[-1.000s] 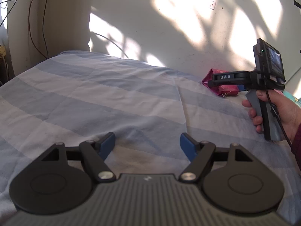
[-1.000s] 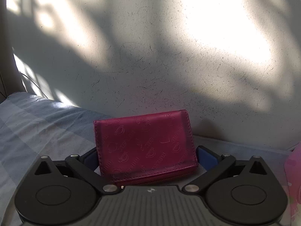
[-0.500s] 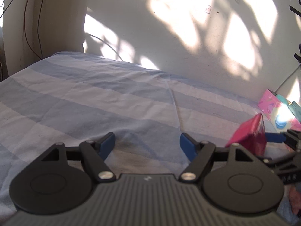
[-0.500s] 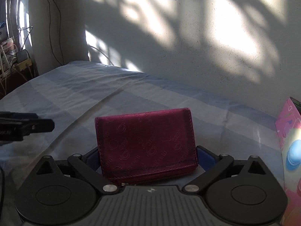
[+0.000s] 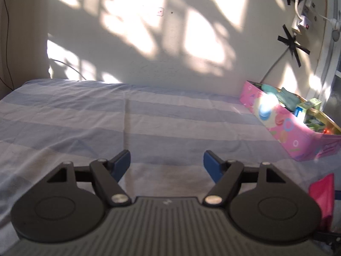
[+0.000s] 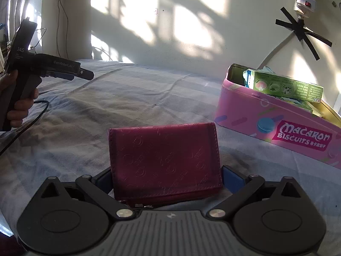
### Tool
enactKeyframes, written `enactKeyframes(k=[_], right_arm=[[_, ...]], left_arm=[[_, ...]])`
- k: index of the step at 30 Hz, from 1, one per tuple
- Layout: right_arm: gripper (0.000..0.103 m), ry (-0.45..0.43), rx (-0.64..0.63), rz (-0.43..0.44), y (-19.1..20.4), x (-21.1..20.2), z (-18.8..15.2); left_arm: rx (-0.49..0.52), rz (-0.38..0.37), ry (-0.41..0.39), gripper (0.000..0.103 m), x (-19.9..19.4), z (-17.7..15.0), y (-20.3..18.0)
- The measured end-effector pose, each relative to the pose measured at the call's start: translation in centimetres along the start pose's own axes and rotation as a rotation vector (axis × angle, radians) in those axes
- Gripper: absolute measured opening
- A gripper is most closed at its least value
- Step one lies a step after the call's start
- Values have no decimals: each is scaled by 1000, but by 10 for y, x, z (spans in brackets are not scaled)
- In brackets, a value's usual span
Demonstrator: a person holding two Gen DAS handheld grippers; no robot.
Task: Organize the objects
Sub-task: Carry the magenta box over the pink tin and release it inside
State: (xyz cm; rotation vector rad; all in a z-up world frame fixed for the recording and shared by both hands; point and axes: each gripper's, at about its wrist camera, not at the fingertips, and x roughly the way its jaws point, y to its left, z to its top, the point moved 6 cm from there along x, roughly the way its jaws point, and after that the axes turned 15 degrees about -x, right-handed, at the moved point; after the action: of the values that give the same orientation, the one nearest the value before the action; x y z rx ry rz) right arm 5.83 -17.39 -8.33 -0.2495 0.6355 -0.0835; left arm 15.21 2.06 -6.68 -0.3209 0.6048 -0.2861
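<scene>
My right gripper (image 6: pixel 165 173) is shut on a magenta leather wallet (image 6: pixel 164 162) and holds it upright above the bed. The wallet also shows at the right edge of the left wrist view (image 5: pixel 322 194). A pink "Macaron Biscuits" tin (image 6: pixel 281 125) stands open to the right of the wallet, with a green box (image 6: pixel 285 86) and other items inside. The tin also shows in the left wrist view (image 5: pixel 285 125). My left gripper (image 5: pixel 166 162) is open and empty above the blue striped bedsheet (image 5: pixel 106 117). It shows from the side in the right wrist view (image 6: pixel 85 74).
The bed reaches a white wall (image 5: pixel 149 42) at the back. A power strip and a taped cable (image 6: pixel 298 25) hang on the wall above the tin. Cables (image 6: pixel 61 21) run down the wall at the far left.
My right gripper has carried the wallet away from the wall toward the near side of the bed and turned right, so the pink tin comes into view. My left gripper has turned right too.
</scene>
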Motion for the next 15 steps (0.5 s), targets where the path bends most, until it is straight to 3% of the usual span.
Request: enactKeyframes(k=[6,10,15], right_arm=[[99,-22,56,-1,5,-10,-15],[98,-32,78,-11,3,-19,-25],[98,-35,55,-9,-3,-21,-21]], left_arm=[[86,-197,102,77,-21,-32,-77],[94,-310,223,77,-22,-53,-106],[161,-372,297,77,-26,-81,-130]])
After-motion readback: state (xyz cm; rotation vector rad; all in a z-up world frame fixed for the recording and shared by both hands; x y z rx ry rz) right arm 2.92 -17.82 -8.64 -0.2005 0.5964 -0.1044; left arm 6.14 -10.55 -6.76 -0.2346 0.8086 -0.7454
